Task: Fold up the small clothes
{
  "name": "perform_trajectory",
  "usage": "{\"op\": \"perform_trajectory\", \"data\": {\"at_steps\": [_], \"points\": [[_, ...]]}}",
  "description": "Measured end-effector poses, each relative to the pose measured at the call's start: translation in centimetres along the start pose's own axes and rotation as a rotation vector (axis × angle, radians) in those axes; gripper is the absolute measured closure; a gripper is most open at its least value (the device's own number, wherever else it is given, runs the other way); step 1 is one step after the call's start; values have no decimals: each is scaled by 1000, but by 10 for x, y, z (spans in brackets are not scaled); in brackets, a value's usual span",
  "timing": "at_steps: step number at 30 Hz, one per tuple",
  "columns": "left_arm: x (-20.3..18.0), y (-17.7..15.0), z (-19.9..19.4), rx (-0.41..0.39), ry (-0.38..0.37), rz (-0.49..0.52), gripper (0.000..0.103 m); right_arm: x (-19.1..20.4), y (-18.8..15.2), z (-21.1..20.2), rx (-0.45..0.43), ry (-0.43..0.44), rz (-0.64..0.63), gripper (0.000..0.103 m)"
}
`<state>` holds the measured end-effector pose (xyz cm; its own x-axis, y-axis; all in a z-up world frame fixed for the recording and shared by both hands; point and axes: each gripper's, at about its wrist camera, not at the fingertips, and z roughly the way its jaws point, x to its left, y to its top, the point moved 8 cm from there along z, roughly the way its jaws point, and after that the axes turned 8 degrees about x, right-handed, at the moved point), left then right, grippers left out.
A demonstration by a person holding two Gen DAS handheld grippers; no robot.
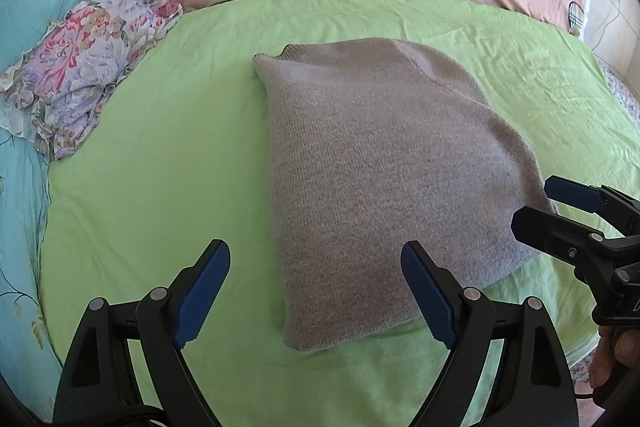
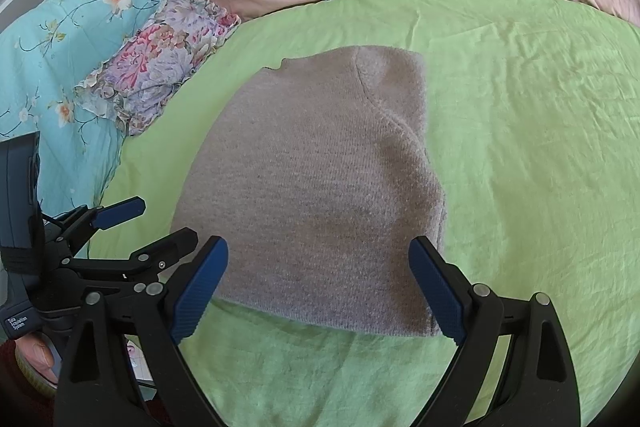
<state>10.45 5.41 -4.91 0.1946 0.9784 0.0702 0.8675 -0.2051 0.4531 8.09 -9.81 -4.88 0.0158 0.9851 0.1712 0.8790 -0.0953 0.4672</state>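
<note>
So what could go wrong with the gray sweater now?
1. The sweater looks puffy, not flat, so the folded layers may spring open or slide apart.
2. Both grippers, left and right, are open right over its near edge; a nudge could drag that edge and spoil the fold.
3. The green sheet is wrinkled and loose, so a gripper might pinch it along with the sweater.
</note>
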Motion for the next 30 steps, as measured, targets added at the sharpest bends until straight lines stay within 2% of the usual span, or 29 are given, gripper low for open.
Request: {"op": "perform_trajectory", "data": {"at_steps": [30], "points": [[-4, 6, -1, -5, -5, -3, 15, -1, 8, -2, -6, 9, 0, 11]]}}
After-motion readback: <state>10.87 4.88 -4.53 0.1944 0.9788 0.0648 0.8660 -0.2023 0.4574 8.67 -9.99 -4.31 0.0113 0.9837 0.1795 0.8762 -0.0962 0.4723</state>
